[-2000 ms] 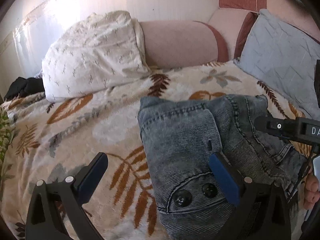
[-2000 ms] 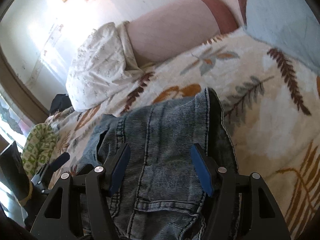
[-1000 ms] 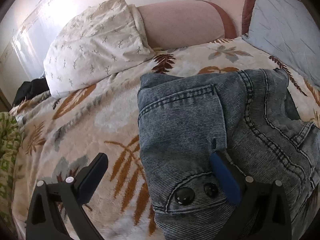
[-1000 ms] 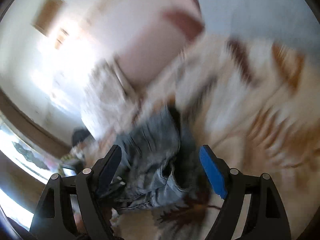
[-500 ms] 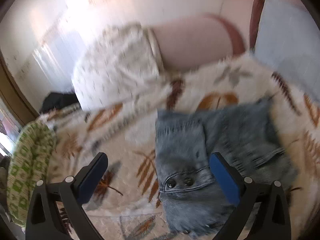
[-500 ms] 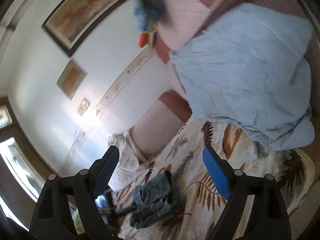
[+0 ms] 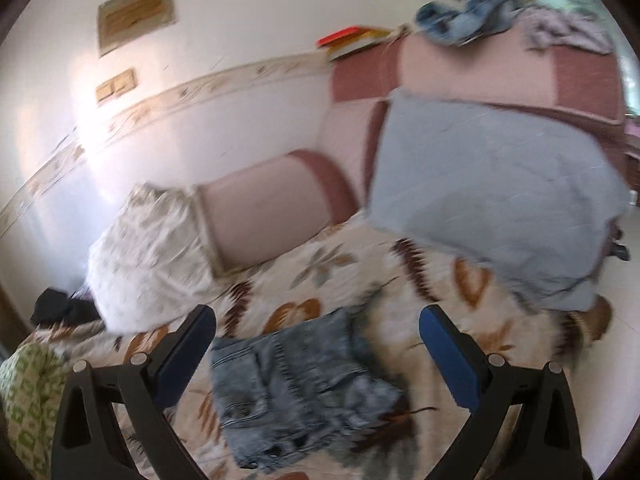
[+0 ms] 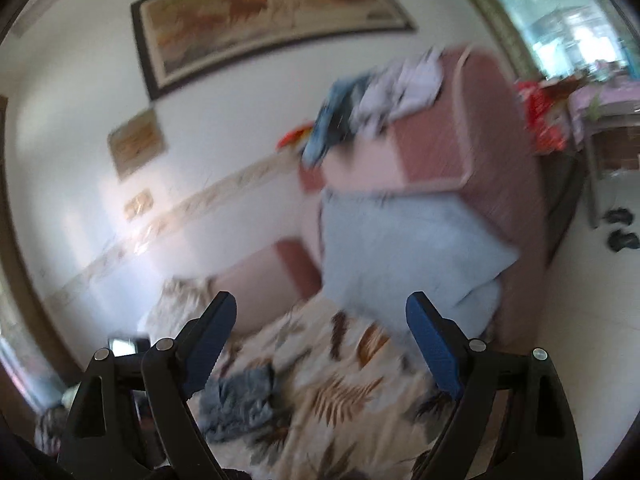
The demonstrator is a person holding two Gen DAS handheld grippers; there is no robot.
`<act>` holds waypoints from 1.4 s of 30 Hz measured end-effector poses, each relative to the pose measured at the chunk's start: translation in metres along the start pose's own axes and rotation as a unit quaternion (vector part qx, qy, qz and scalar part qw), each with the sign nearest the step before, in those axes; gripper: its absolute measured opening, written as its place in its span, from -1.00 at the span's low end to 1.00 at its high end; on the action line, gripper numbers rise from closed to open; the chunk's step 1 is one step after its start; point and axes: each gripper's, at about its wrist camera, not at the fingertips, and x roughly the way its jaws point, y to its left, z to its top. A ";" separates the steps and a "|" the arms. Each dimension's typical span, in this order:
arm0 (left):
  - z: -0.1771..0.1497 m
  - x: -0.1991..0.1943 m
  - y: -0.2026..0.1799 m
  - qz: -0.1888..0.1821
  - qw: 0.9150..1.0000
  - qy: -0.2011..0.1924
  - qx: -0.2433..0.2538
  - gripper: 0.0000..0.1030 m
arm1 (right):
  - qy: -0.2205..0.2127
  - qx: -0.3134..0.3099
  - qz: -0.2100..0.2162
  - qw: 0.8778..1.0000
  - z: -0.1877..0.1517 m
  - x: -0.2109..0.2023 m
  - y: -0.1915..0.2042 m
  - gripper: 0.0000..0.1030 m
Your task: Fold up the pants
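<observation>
The pants (image 7: pixel 296 396) lie folded on the bed (image 7: pixel 404 320), seemingly finished, so both grippers, left (image 7: pixel 316 354) and right (image 8: pixel 320 340), hang wide and empty.

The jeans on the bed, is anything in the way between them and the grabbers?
Nothing visible is. The folded jeans lie alone on the leaf-print blanket. The left hand-held gripper and the right hand-held gripper are both open and empty above them, with only air between. The pillows sit further back.
</observation>
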 end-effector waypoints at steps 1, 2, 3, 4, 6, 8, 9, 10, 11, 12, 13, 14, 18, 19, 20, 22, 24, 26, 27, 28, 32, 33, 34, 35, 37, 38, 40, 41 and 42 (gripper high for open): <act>0.000 -0.008 -0.002 -0.008 1.000 -0.007 0.001 1.00 | -0.013 0.004 -0.001 1.000 0.006 -0.008 0.002 0.72; -0.002 -0.015 -0.003 -0.015 1.000 -0.015 0.003 1.00 | -0.027 0.007 0.000 1.000 0.012 -0.016 0.006 0.73; -0.005 -0.022 -0.003 -0.018 1.000 -0.022 0.006 1.00 | -0.043 0.007 0.001 0.999 0.018 -0.023 0.013 0.74; -0.007 -0.027 -0.003 -0.017 0.999 -0.027 0.010 1.00 | -0.057 0.003 0.002 0.998 0.021 -0.027 0.020 0.77; -0.012 -0.035 0.002 -0.014 0.999 -0.032 0.016 1.00 | -0.073 -0.002 0.006 0.997 0.022 -0.028 0.036 0.77; -0.016 -0.041 0.009 -0.006 0.999 -0.034 0.013 1.00 | -0.072 -0.005 0.015 0.997 0.020 -0.022 0.049 0.77; -0.018 -0.043 0.014 0.002 0.999 -0.038 0.009 1.00 | -0.067 -0.008 0.018 0.998 0.018 -0.017 0.056 0.77; -0.021 -0.046 0.018 0.010 0.999 -0.042 0.006 1.00 | -0.063 -0.012 0.019 0.998 0.015 -0.012 0.062 0.77; -0.024 -0.047 0.023 0.019 0.999 -0.045 0.005 1.00 | -0.061 -0.018 0.020 0.998 0.013 -0.010 0.069 0.77; -0.025 -0.049 0.028 0.027 0.998 -0.048 0.005 1.00 | -0.059 -0.024 0.022 0.998 0.012 -0.009 0.075 0.77; -0.028 -0.049 0.032 0.036 0.998 -0.049 0.005 1.00 | -0.056 -0.031 0.022 0.998 0.010 -0.008 0.082 0.77; -0.029 -0.049 0.037 0.045 0.998 -0.047 0.003 1.00 | -0.052 -0.038 0.024 0.998 0.008 -0.006 0.088 0.77; -0.040 -0.048 0.051 0.063 0.998 -0.030 -0.012 1.00 | -0.044 -0.055 0.038 0.997 0.000 -0.002 0.107 0.77; -0.042 -0.046 0.053 0.069 0.997 -0.025 -0.013 1.00 | -0.042 -0.057 0.039 0.997 -0.003 -0.001 0.110 0.77; -0.045 -0.046 0.054 0.075 0.997 -0.021 -0.012 1.00 | -0.040 -0.060 0.041 0.997 -0.004 0.000 0.112 0.77; -0.048 -0.045 0.057 0.084 0.996 -0.013 -0.013 1.00 | -0.034 -0.064 0.046 0.996 -0.006 0.002 0.114 0.77; -0.050 -0.045 0.059 0.087 0.996 -0.004 -0.015 1.00 | -0.032 -0.065 0.050 0.996 -0.008 0.002 0.113 0.77; -0.050 -0.046 0.059 0.091 0.996 0.000 -0.017 1.00 | -0.033 -0.062 0.051 0.996 -0.009 0.000 0.110 0.78; -0.049 -0.047 0.059 0.095 0.995 0.001 -0.016 1.00 | -0.033 -0.059 0.053 0.996 -0.008 0.000 0.108 0.78; -0.049 -0.048 0.057 0.098 0.995 0.001 -0.013 1.00 | -0.032 -0.055 0.056 0.996 -0.008 0.000 0.105 0.78; -0.047 -0.050 0.054 0.093 0.996 0.008 -0.013 1.00 | -0.031 -0.041 0.064 0.997 -0.007 0.002 0.095 0.78; -0.046 -0.050 0.053 0.092 0.996 0.010 -0.013 1.00 | -0.031 -0.041 0.066 0.997 -0.008 0.002 0.094 0.78; -0.046 -0.050 0.052 0.094 0.995 0.011 -0.011 1.00 | -0.032 -0.040 0.067 0.996 -0.008 0.002 0.093 0.78; -0.046 -0.050 0.051 0.099 0.995 0.011 -0.009 1.00 | -0.031 -0.039 0.070 0.996 -0.008 0.003 0.091 0.78; -0.046 -0.050 0.049 0.103 0.995 0.011 -0.007 1.00 | -0.030 -0.037 0.074 0.996 -0.009 0.006 0.089 0.78; -0.045 -0.050 0.049 0.103 0.995 0.011 -0.008 1.00 | -0.029 -0.037 0.075 0.996 -0.010 0.007 0.088 0.78; -0.044 -0.049 0.049 0.096 0.995 0.010 -0.012 1.00 | -0.027 -0.038 0.074 0.996 -0.012 0.010 0.086 0.78; -0.045 -0.049 0.050 0.090 0.996 0.012 -0.013 1.00 | -0.026 -0.040 0.074 0.996 -0.013 0.013 0.085 0.79; -0.045 -0.048 0.052 0.085 0.996 0.013 -0.016 1.00 | -0.025 -0.041 0.075 0.996 -0.015 0.015 0.085 0.79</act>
